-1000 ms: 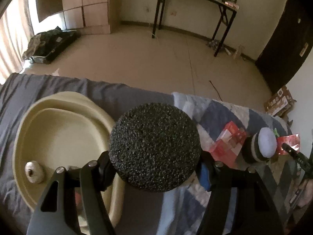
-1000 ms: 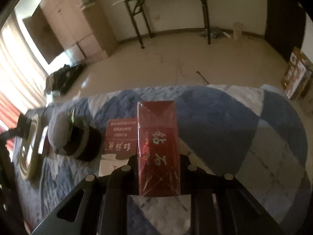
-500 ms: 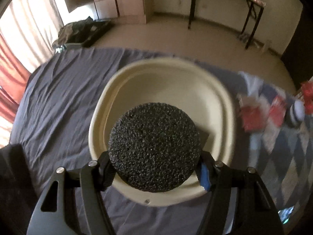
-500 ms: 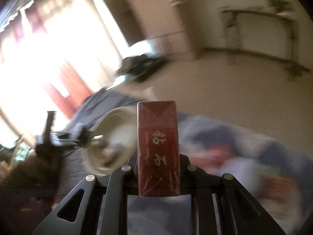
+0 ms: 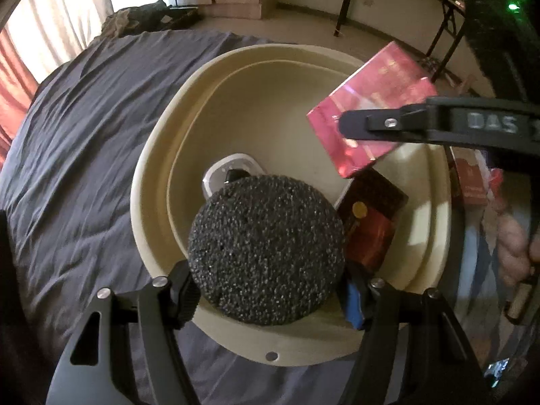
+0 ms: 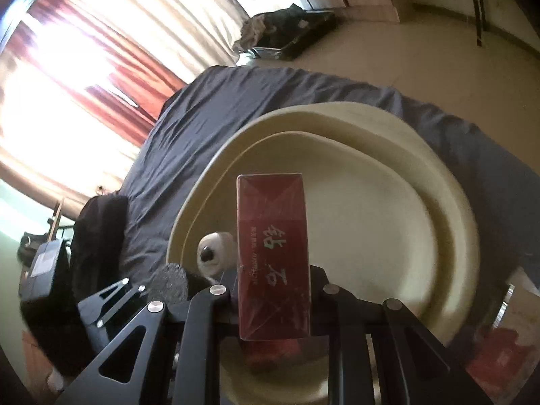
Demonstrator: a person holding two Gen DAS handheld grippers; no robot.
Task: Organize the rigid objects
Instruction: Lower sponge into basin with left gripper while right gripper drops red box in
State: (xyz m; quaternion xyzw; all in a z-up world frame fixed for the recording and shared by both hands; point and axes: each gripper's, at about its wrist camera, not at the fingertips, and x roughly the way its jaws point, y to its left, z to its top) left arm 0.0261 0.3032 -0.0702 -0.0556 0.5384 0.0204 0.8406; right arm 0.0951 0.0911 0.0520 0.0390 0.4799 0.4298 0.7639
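Observation:
My left gripper [image 5: 270,290] is shut on a black round sponge [image 5: 266,249] and holds it over the near part of a cream basin [image 5: 148,182]. My right gripper [image 6: 273,293] is shut on a red box [image 6: 273,253] and holds it above the same basin [image 6: 449,209]. In the left wrist view the red box [image 5: 371,111] hangs over the basin's right side. Inside the basin lie a dark red box [image 5: 371,222] and a white roll [image 5: 222,172]. The roll [image 6: 216,251] also shows in the right wrist view.
The basin sits on a dark grey bedsheet [image 5: 77,141]. More red boxes [image 5: 472,182] lie on the quilt to the right of the basin. A black bag [image 6: 98,236] stands beside the bed. A black-legged table [image 5: 398,3] is by the far wall.
Both grippers have swung left from the quilt to above the basin, each still holding its object. The red box now hangs over the basin's right side.

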